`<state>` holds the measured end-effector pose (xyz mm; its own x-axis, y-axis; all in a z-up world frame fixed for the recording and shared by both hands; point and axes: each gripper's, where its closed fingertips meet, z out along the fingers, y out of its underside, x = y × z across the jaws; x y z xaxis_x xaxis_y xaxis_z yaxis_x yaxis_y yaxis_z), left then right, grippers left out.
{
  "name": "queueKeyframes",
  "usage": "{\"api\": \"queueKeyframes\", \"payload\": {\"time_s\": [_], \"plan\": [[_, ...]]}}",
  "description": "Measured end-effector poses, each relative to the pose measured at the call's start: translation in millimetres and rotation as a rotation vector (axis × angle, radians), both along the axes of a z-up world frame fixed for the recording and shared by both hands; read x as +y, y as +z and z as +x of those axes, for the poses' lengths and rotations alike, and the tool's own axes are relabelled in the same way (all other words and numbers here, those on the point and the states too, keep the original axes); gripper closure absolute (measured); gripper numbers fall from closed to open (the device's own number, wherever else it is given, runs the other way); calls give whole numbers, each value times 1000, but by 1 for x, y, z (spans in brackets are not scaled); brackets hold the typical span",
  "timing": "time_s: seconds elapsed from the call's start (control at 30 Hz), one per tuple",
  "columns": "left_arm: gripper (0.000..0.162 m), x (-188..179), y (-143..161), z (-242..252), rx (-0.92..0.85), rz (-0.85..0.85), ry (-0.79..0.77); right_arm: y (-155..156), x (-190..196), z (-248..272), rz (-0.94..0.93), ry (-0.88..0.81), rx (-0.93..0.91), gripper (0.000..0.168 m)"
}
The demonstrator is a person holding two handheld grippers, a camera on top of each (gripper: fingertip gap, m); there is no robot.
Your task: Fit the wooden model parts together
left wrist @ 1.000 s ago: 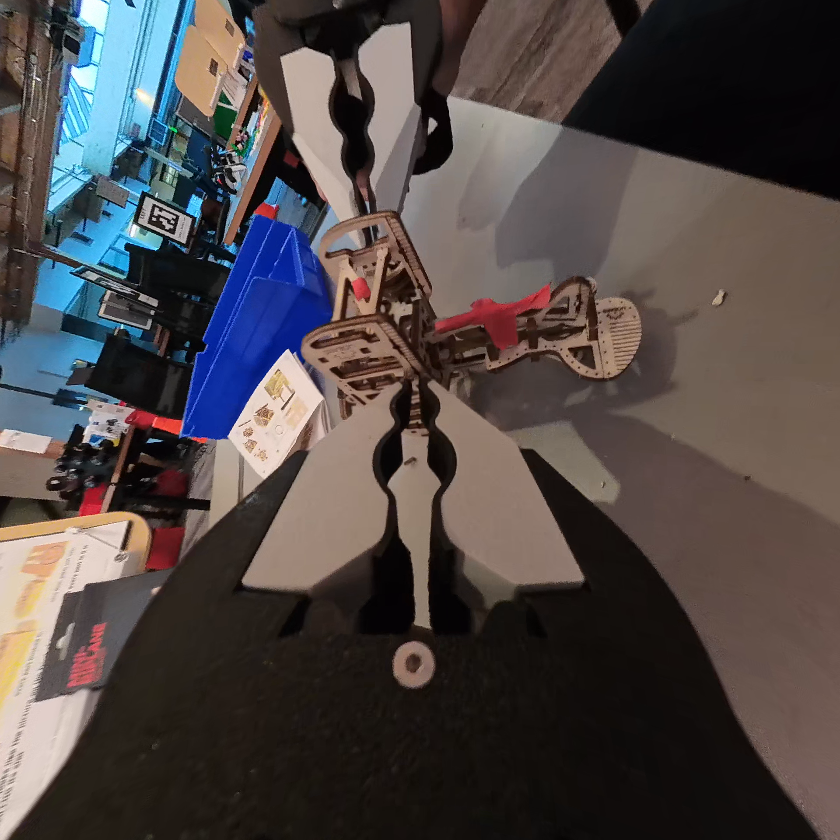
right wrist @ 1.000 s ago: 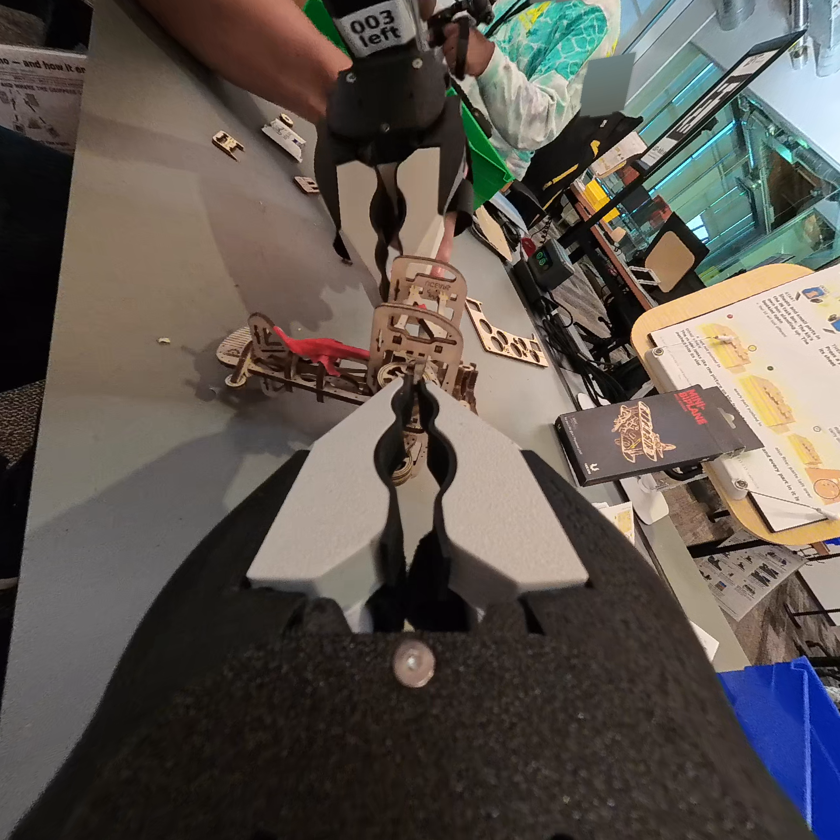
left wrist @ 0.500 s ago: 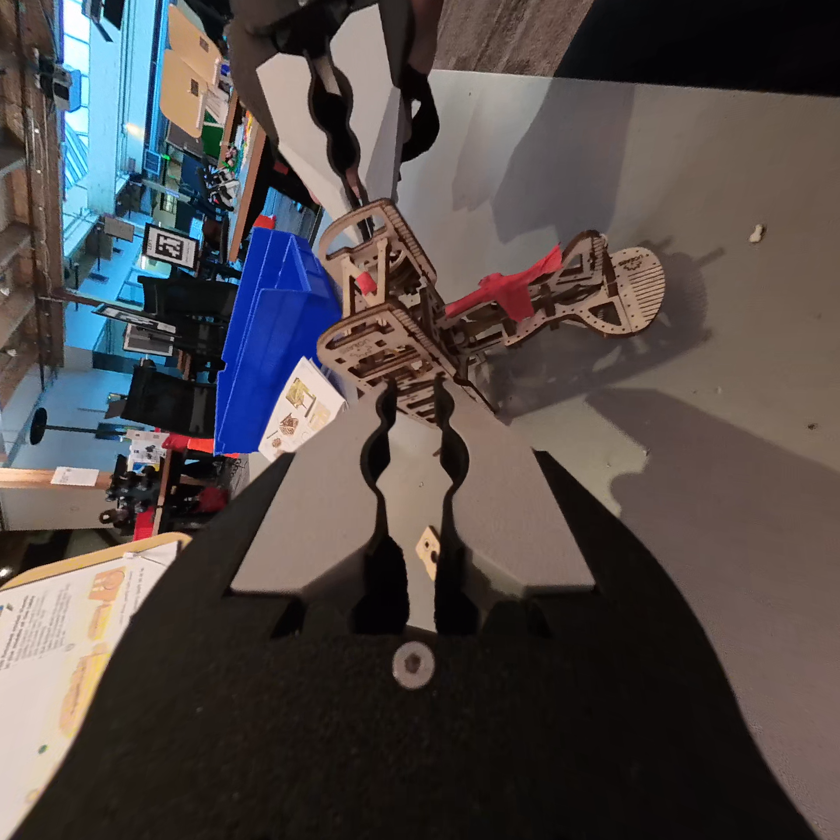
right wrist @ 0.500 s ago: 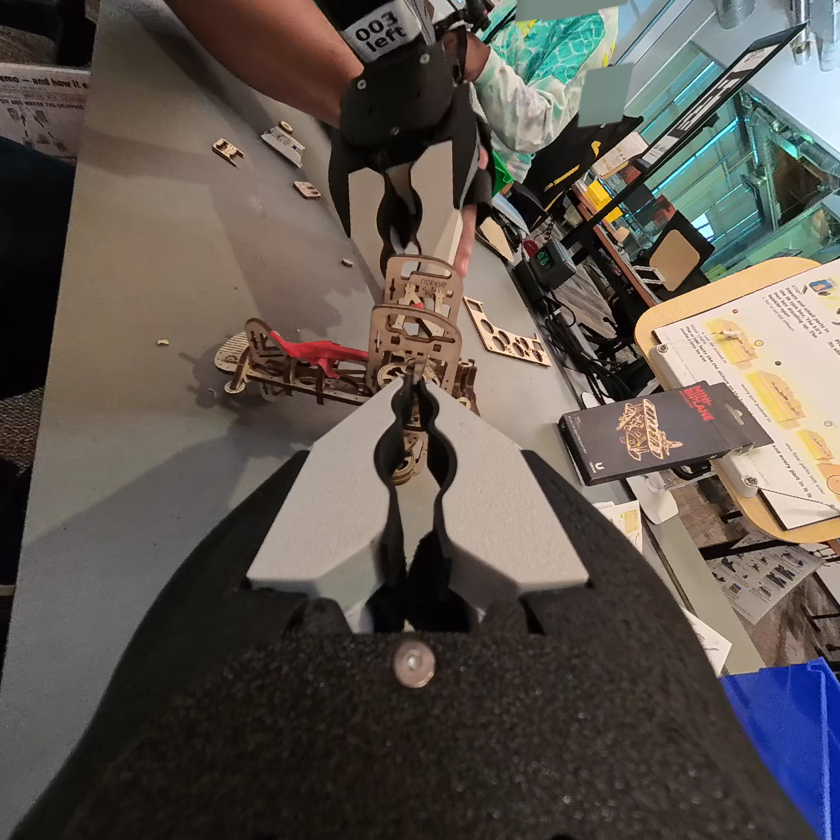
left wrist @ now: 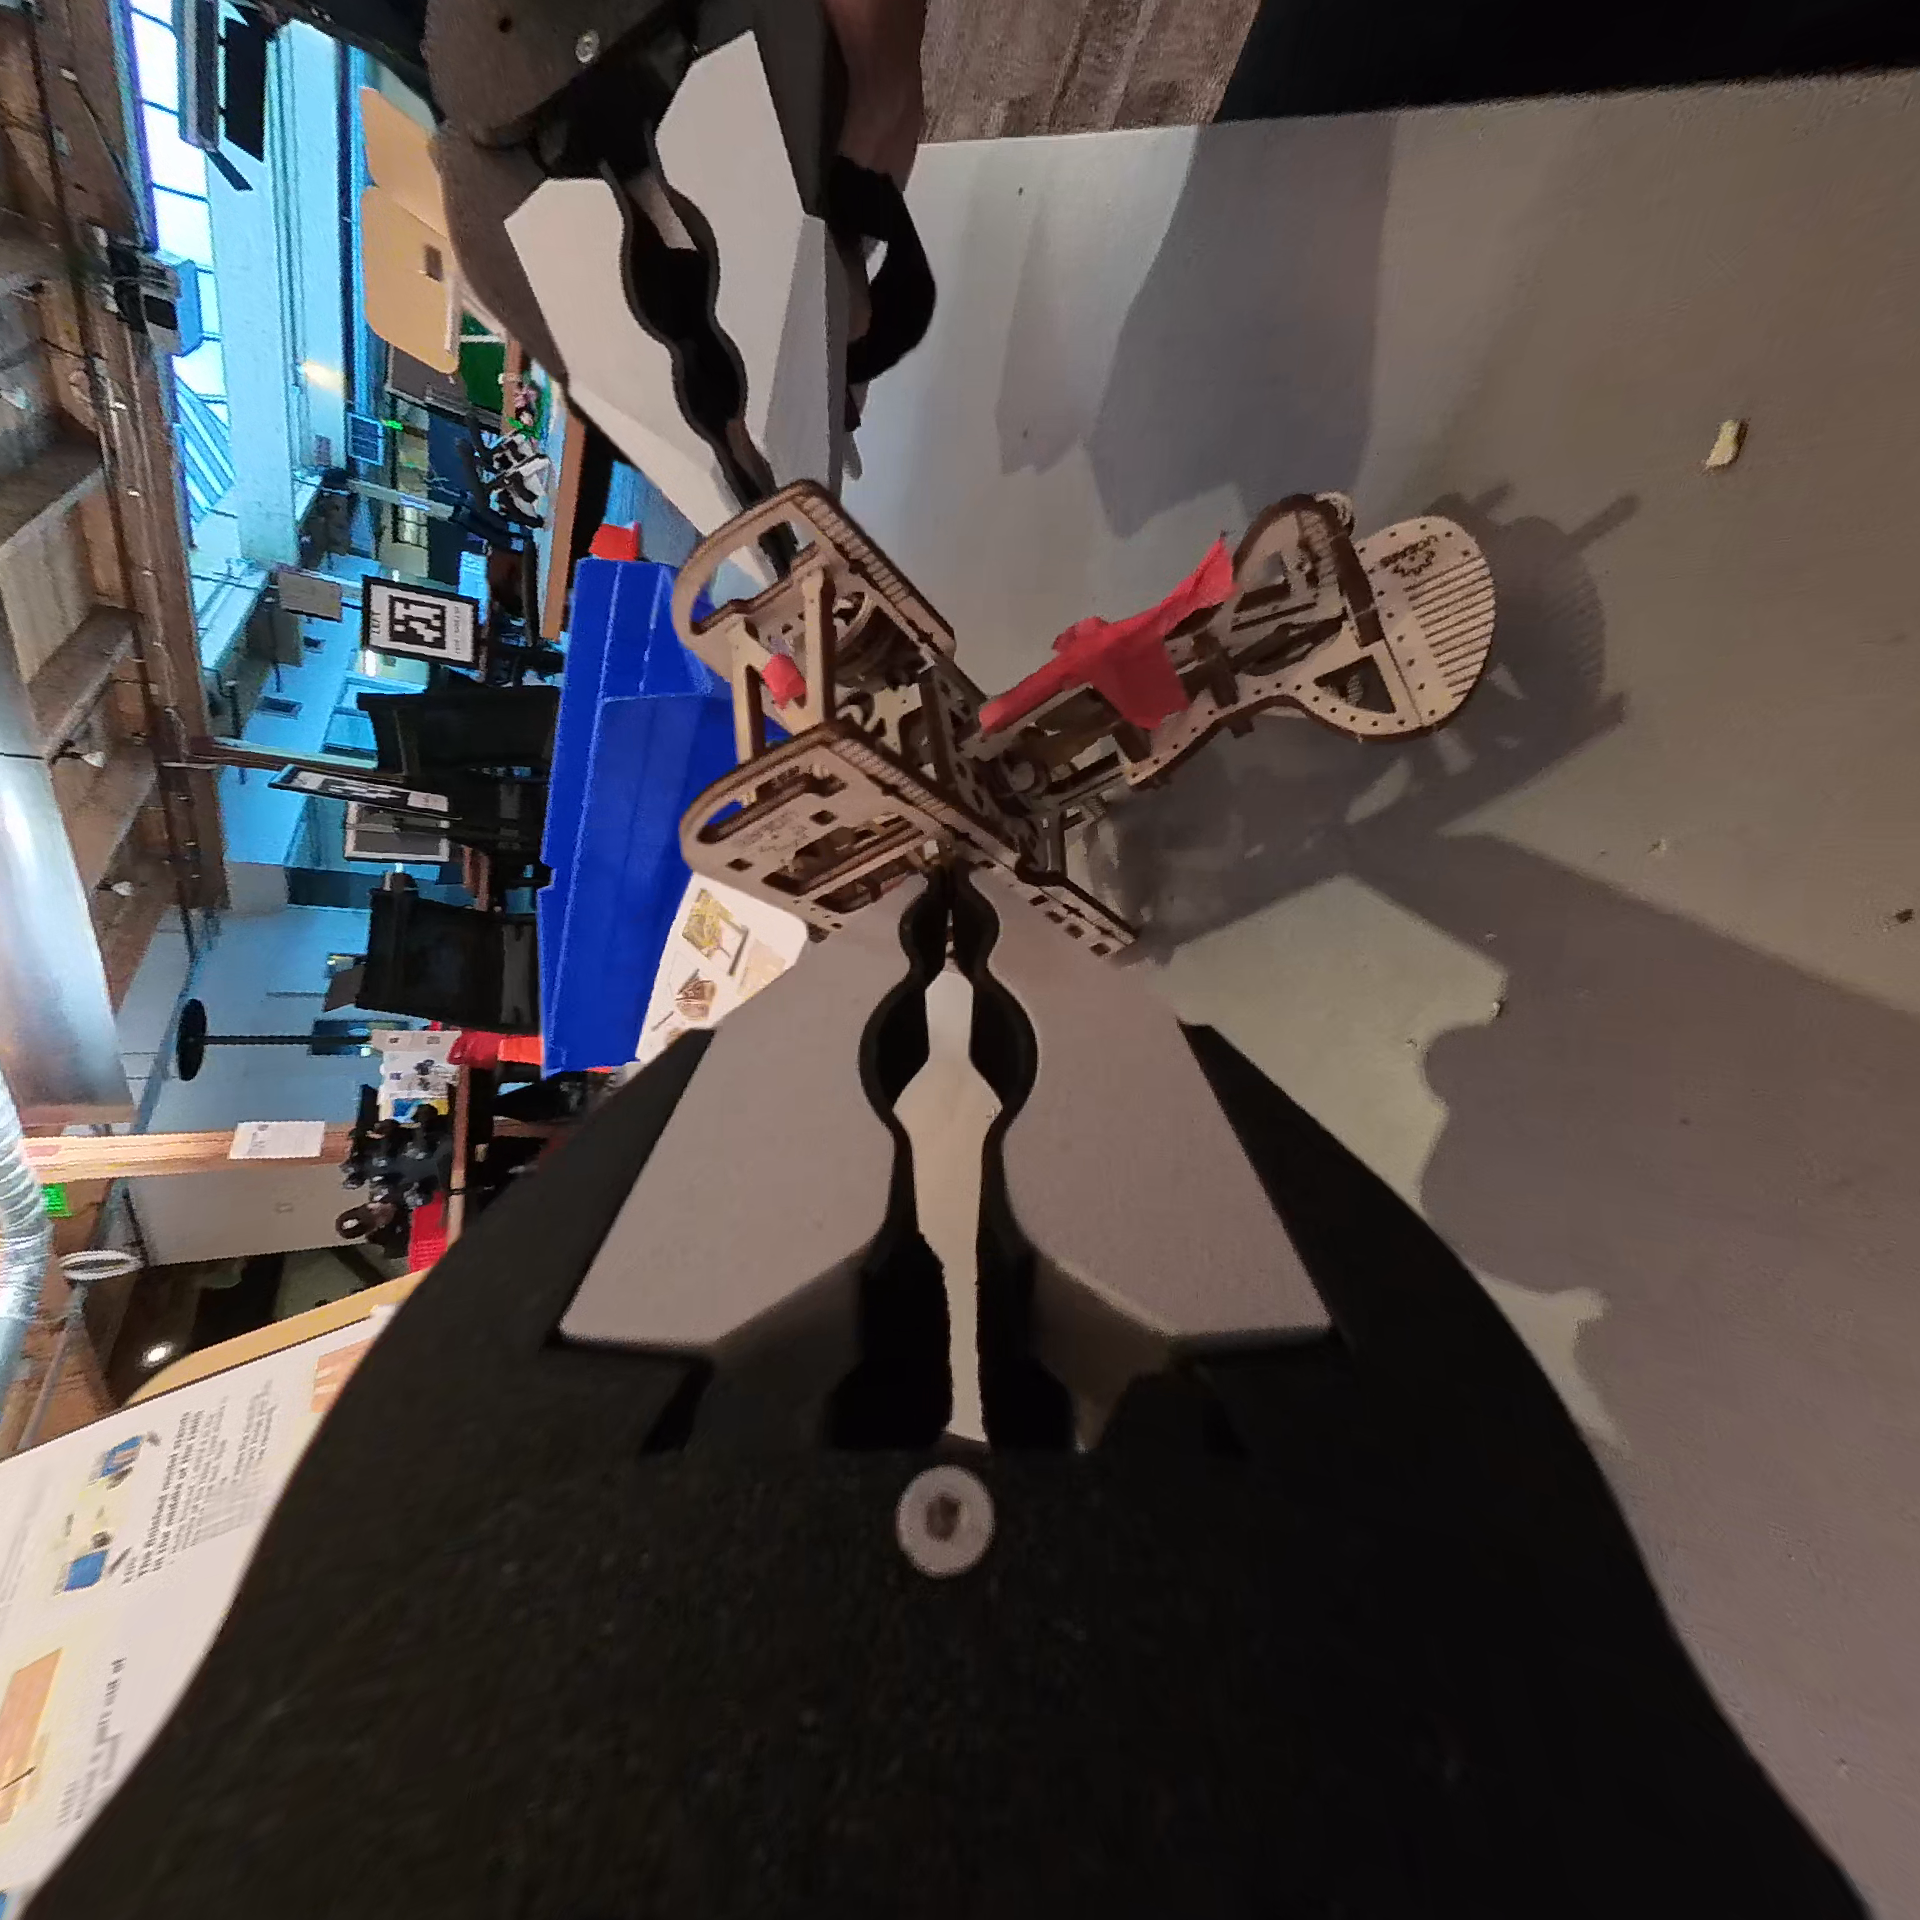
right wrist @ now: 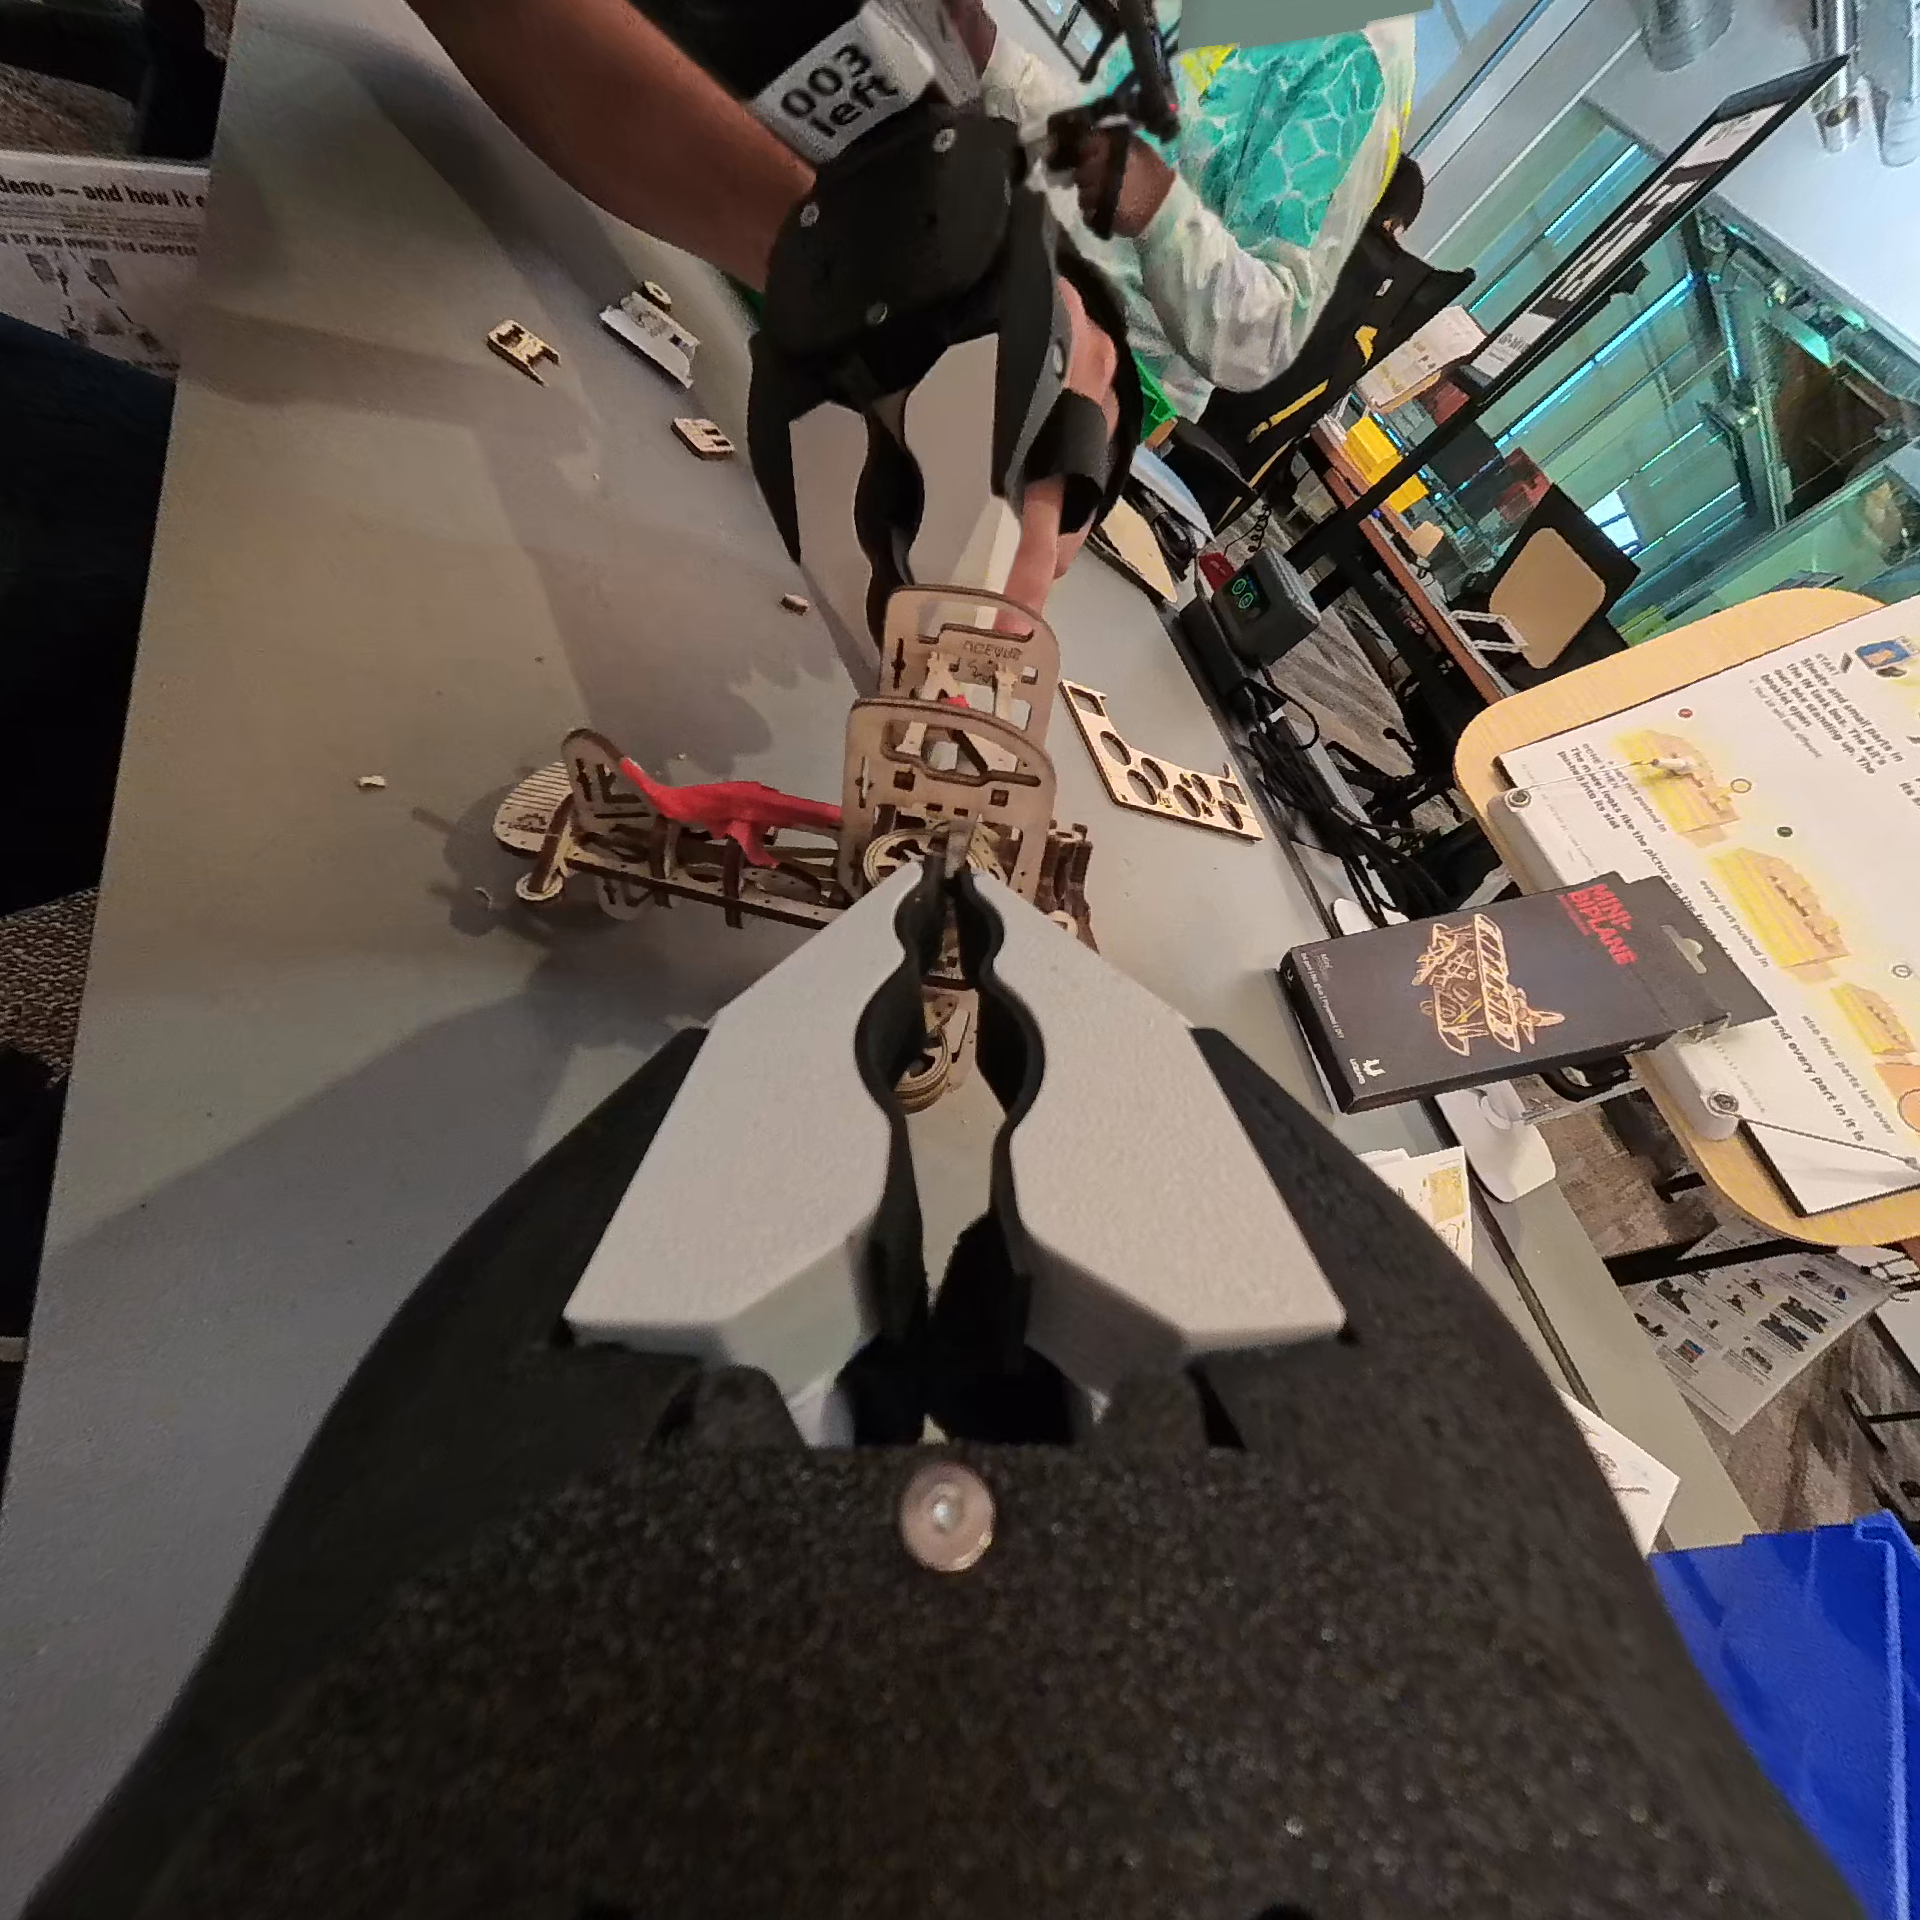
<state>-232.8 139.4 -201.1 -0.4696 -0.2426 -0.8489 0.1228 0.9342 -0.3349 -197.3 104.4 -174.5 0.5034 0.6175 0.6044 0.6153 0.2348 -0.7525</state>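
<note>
A wooden biplane model [left wrist: 935, 748] with red tape [left wrist: 1122, 665] on its body lies on the grey table [left wrist: 1558, 1039]. My left gripper [left wrist: 951, 883] is shut, its tips pinching the edge of the nearer wing. My right gripper [left wrist: 764, 499] comes from the opposite side and holds the far wing tip. In the right wrist view, the right gripper [right wrist: 945, 873] is shut on the near edge of the model [right wrist: 935, 790], and the left gripper [right wrist: 894, 582] meets the model from behind. The model's tail [right wrist: 540, 821] points left.
Loose wooden pieces [right wrist: 520, 348] lie at the far end of the table [right wrist: 364, 935]. A punched-out sheet [right wrist: 1164, 774] and a black box [right wrist: 1517, 987] are to the right. Blue bins [left wrist: 623, 790] and a leaflet [left wrist: 717, 956] are beyond the table edge. A person [right wrist: 1278, 156] stands behind.
My left gripper stood open half a second ago and has closed on the wing edge. A small wooden piece seen between its fingers then no longer shows. The right gripper has kept its hold.
</note>
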Motion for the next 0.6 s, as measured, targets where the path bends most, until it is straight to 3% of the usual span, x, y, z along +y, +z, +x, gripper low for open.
{"api": "queueKeyframes", "payload": {"time_s": [0.53, 0.6], "plan": [[162, 1, 11, -1, -179, 115, -12, 0, 1, 3, 2, -4, 0, 168], [150, 6, 10, 1, -192, 169, -3, 0, 1, 3, 2, -4, -2, 168]]}}
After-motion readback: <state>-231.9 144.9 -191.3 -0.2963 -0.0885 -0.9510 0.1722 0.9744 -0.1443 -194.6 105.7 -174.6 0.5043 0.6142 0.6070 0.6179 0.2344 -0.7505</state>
